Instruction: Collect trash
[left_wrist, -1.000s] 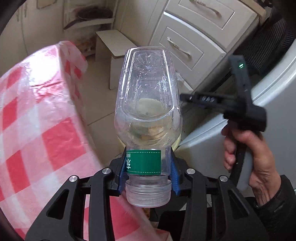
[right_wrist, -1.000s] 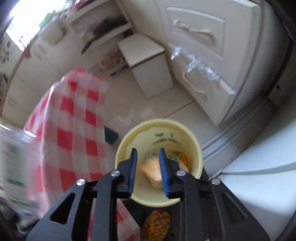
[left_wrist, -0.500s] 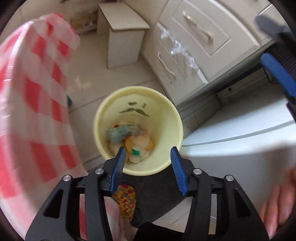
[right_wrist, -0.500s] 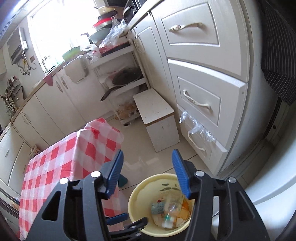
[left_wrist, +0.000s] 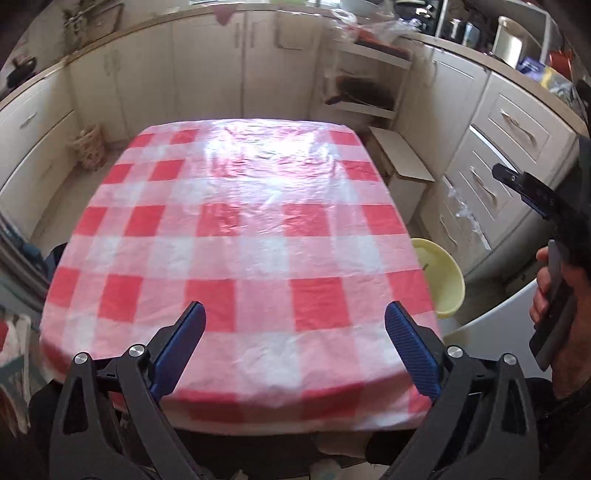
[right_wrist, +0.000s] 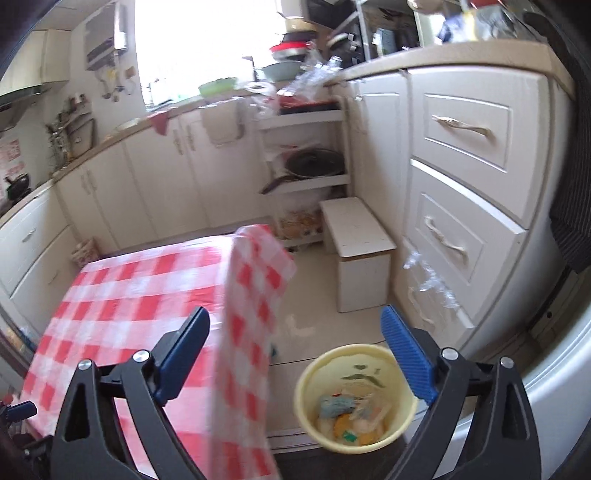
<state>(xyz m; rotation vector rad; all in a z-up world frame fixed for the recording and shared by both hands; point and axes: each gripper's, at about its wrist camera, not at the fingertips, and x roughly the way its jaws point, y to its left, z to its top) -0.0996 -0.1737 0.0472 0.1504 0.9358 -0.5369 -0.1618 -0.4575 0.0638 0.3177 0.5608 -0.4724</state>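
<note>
A: Checking the left gripper (left_wrist: 293, 317): hanging over the red-checked tablecloth (left_wrist: 236, 236), jaws just spreading wide, gripping nothing.

B: Looking at the right gripper (right_wrist: 295, 325): likewise just opening wide, holding nothing, hovering between the tablecloth's hanging corner and the yellow bin (right_wrist: 356, 397).

A: Locating the trash (right_wrist: 351, 417)?

B: Lying inside the yellow bin, sitting on the floor beside the table, near the white drawers (right_wrist: 465, 177).

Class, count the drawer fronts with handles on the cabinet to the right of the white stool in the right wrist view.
3, stacked: top drawer, middle drawer, bottom drawer with clear plastic on its handle. Others may be hidden.
</note>
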